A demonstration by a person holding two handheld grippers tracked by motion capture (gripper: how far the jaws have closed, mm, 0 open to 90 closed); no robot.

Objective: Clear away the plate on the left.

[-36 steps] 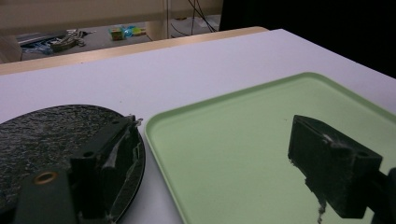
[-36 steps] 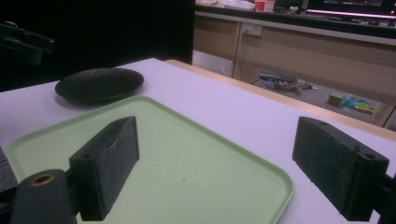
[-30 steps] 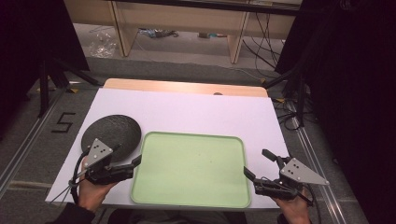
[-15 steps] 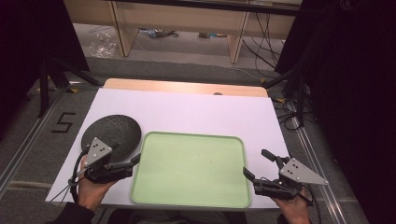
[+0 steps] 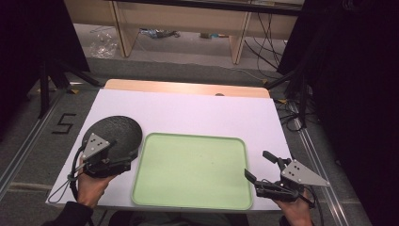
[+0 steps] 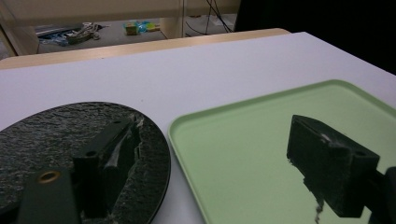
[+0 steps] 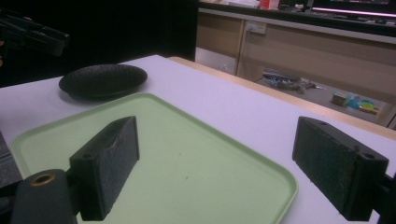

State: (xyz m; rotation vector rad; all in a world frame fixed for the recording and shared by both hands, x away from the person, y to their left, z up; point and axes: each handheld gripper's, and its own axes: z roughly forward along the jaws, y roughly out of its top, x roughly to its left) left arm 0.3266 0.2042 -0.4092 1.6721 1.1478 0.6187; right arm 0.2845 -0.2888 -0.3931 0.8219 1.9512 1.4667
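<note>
On the left of the white surface (image 5: 188, 113) lies a black plate (image 5: 115, 134), round and rough-textured, its right edge just beside the left rim of a green tray (image 5: 193, 172). The left tongs (image 5: 123, 162) hang over the near side of the plate, held in a hand (image 5: 91, 186) that comes in from the bottom edge. In the left gripper view these tongs (image 6: 215, 163) stand apart with nothing between them: one jaw is above the plate (image 6: 70, 135), the other above the tray (image 6: 261, 140), so they straddle the gap where plate and tray meet.

The tray sits in the middle of the near half of the surface, flat and bare, with a few faint specks on its floor.

At the tray's near right corner are the right tongs (image 5: 259, 167), held low by the other hand (image 5: 294, 209). In the right gripper view they (image 7: 215, 163) are wide apart and hold nothing; one jaw is over the tray (image 7: 187, 158), the other over the bare surface (image 7: 261, 121) beyond its rim. Farther off that view shows the plate (image 7: 102, 79).
</note>
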